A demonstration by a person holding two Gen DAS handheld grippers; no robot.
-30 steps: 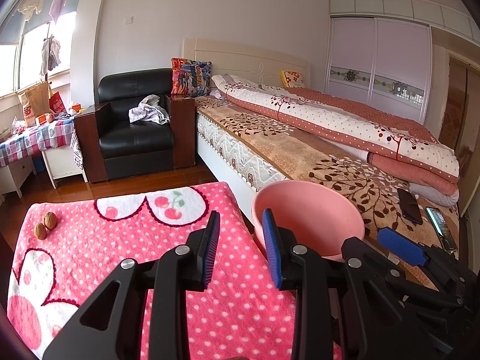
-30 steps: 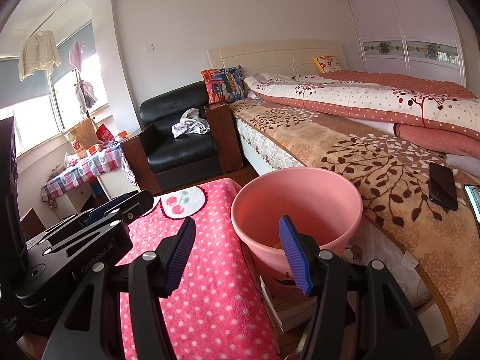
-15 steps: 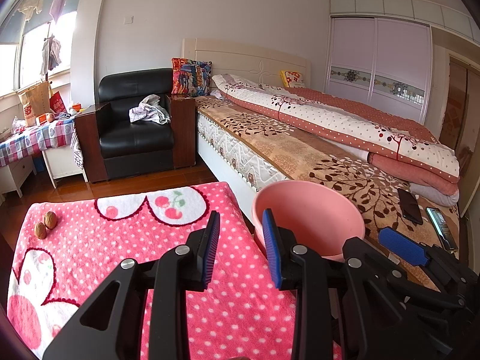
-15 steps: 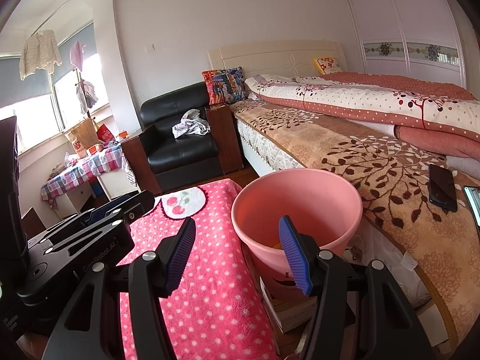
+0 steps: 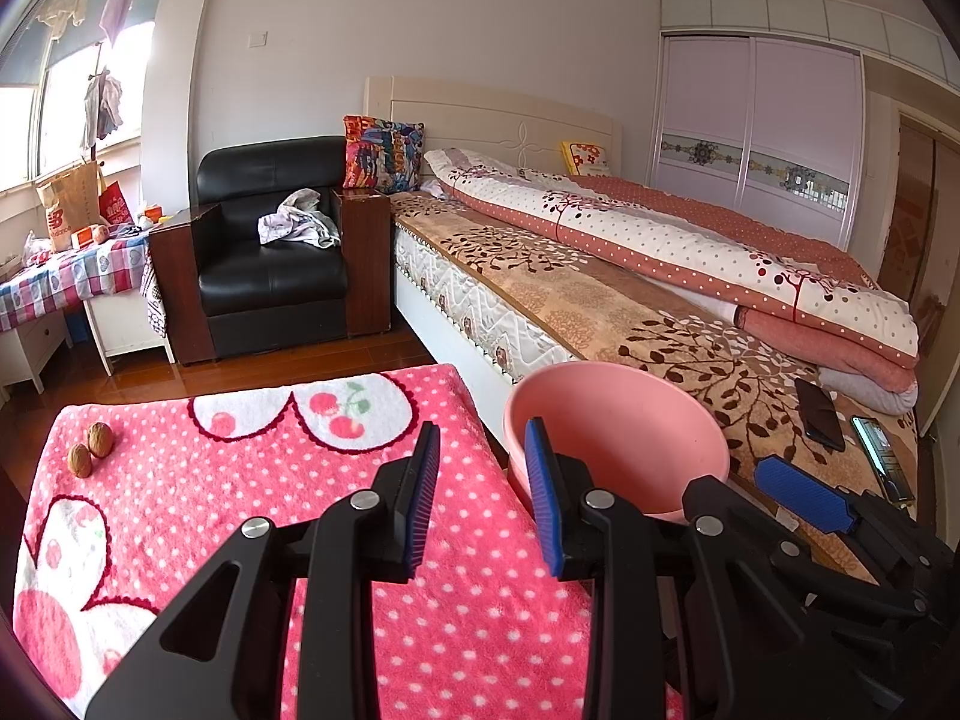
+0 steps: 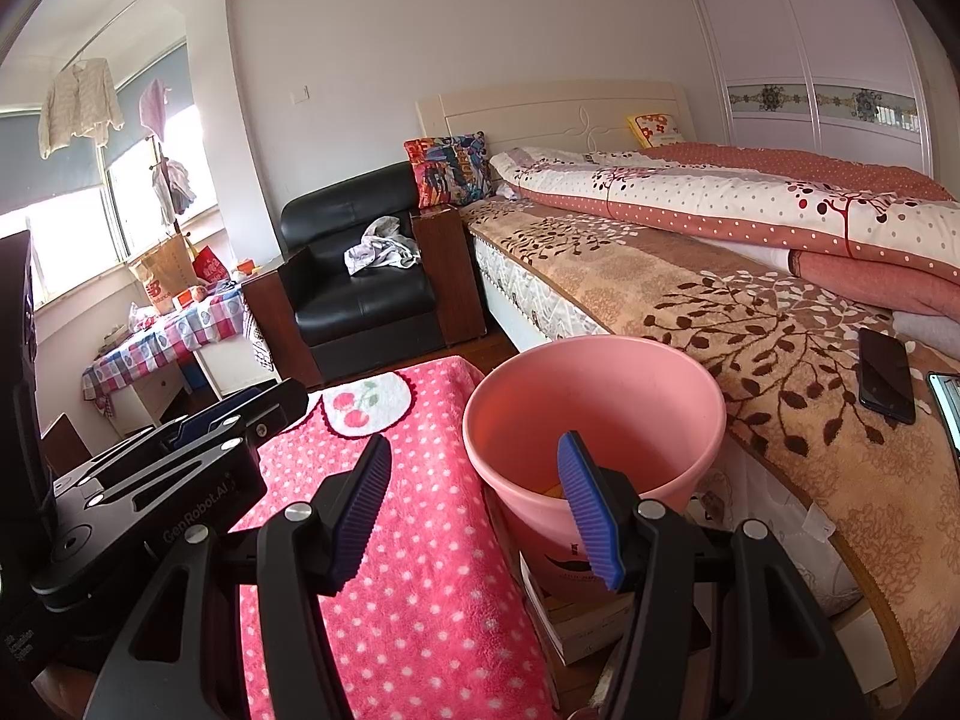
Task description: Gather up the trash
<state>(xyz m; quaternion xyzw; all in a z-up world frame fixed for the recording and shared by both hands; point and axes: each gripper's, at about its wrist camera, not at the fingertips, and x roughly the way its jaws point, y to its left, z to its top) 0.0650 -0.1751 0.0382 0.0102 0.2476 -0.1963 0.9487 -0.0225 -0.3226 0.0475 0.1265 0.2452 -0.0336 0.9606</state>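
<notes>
Left wrist view: pink dotted cloth (image 5: 240,516) with cherry print covers a low surface; everything below is placed against it.
Walnuts: two walnuts (image 5: 90,447) lie touching each other on the cloth's far left part, well apart from both claws.
Left gripper: left gripper (image 5: 480,498) hangs over the cloth's near right part, tilted down; jaws parted to a middling gap, nothing between the blue pads.
Pink bin: pink plastic bin (image 5: 624,414) stands just off the cloth's right edge, between cloth and bed (image 5: 600,312); rim upright, mouth open.
Right gripper, seen from left: one blue fingertip (image 5: 798,495) shows past the bin, right of the cloth.
Right wrist view: right gripper (image 6: 474,498) hovers at the cloth's right edge, jaws spread wide and empty; right pad overlaps the bin's near rim in the picture, contact cannot be told.
Bin contents: something yellow-orange (image 6: 555,489) lies at the bottom, mostly hidden.
Phones: dark phone (image 6: 885,381) and a second lit one (image 6: 948,408) rest on the bed cover, right of the bin.
Armchair: black leather armchair (image 6: 360,288) with crumpled grey garment (image 6: 381,252) stands beyond the cloth's far end.
</notes>
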